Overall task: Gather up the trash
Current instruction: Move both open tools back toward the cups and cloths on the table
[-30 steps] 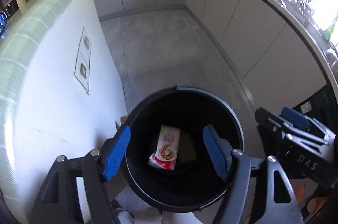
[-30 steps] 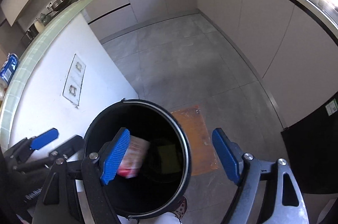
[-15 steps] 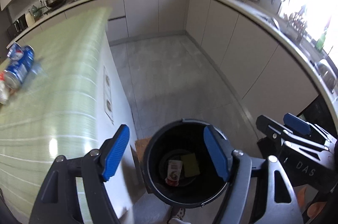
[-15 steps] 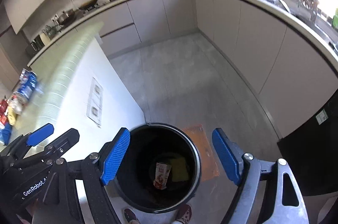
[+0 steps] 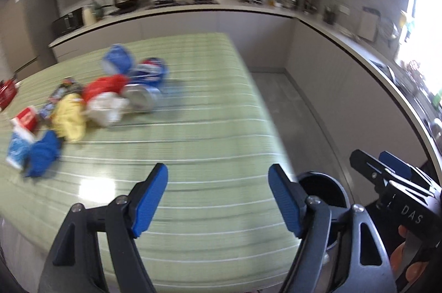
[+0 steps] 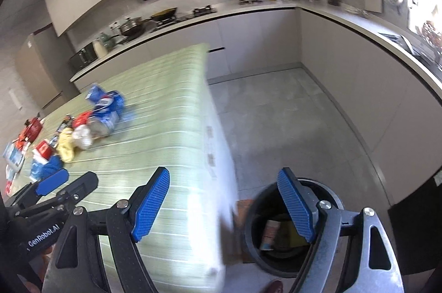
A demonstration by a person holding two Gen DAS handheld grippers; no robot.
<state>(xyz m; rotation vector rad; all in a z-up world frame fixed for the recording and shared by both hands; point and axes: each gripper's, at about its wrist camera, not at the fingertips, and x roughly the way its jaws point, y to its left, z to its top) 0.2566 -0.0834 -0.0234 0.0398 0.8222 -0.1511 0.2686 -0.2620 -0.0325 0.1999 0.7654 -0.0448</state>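
The left claw (image 5: 218, 199) has its blue pads spreading wider, with nothing between them; it hangs over the near part of the green striped desk (image 5: 210, 132), close to the desk's right edge. The right claw (image 6: 223, 201) stands spread and empty too, straddling that same right edge, one pad over the desk top and the other over the black trash bin (image 6: 254, 243). The bin stands on the grey floor (image 6: 290, 121) just beside the desk's near right corner; inside it lie a small printed carton (image 6: 269, 233) and a yellow-green piece beside it. In the left wrist view only part of the bin's rim shows behind the right pad.

The trash pile (image 5: 91, 102) lies on the desk toward its left edge, well apart from both claws: blue cans (image 5: 143, 80) lying on their sides at the far end, then a red wrapper (image 5: 105, 85), a white crumpled piece (image 5: 106, 109), a yellow one (image 5: 69, 117), a small red box (image 5: 26, 118) and blue wrappers (image 5: 41, 154) nearest. All are blurred. Beyond the desk runs a kitchen counter (image 6: 248, 11) with pots and a kettle.
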